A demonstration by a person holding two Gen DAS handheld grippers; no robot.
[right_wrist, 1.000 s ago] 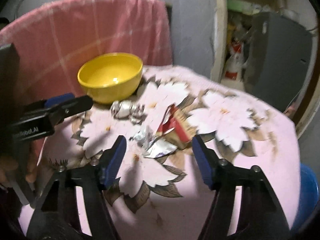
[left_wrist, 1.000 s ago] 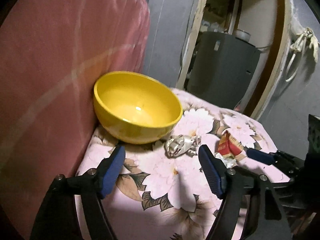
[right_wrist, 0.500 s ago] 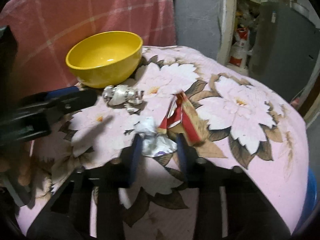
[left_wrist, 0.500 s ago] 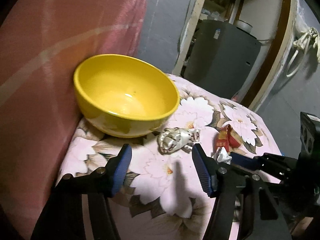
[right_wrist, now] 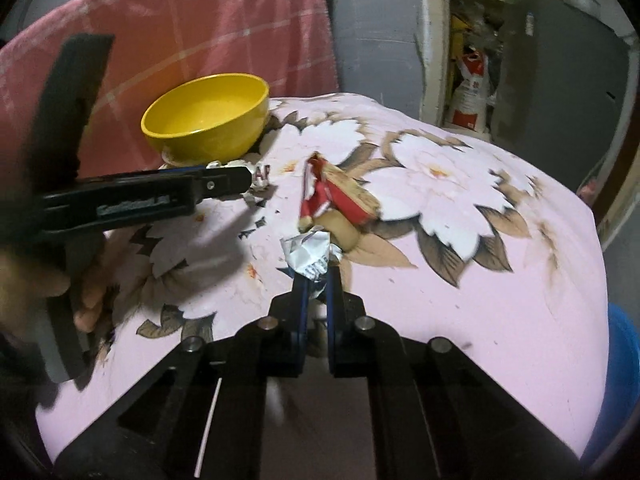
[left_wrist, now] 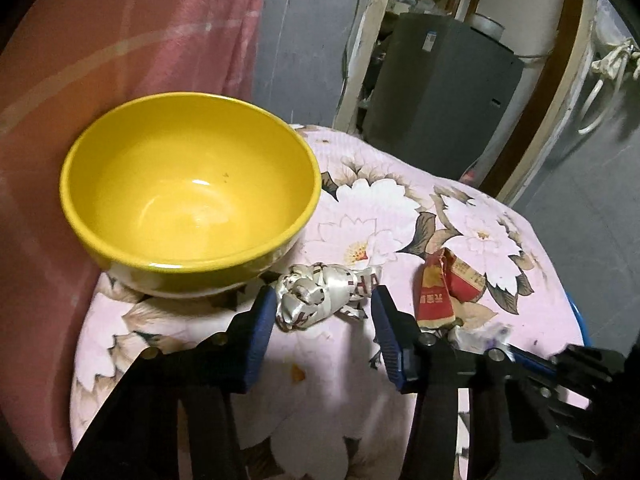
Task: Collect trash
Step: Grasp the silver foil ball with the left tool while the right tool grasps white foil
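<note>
A crumpled silver wrapper (left_wrist: 320, 294) lies on the pink floral cloth (left_wrist: 376, 216) just in front of the yellow bowl (left_wrist: 188, 188). My left gripper (left_wrist: 323, 312) is open with its blue pads on either side of this wrapper. A red crumpled packet (left_wrist: 440, 288) lies to the right of it. My right gripper (right_wrist: 316, 276) is shut on a small white and silver wrapper (right_wrist: 308, 254), just in front of the red packet (right_wrist: 332, 196). The bowl (right_wrist: 208, 118) and the left gripper's arm show at the left of the right wrist view.
A pink cloth-covered backrest (left_wrist: 100, 40) rises behind the bowl. A grey cabinet (left_wrist: 436, 88) stands beyond the seat in a doorway. A blue container rim (right_wrist: 624, 360) shows at the seat's right edge. A red and white bag (right_wrist: 472, 96) stands on the floor.
My right gripper has shut on the small white and silver wrapper. My left gripper has moved forward and narrowed, so its pads now flank the silver wrapper by the bowl.
</note>
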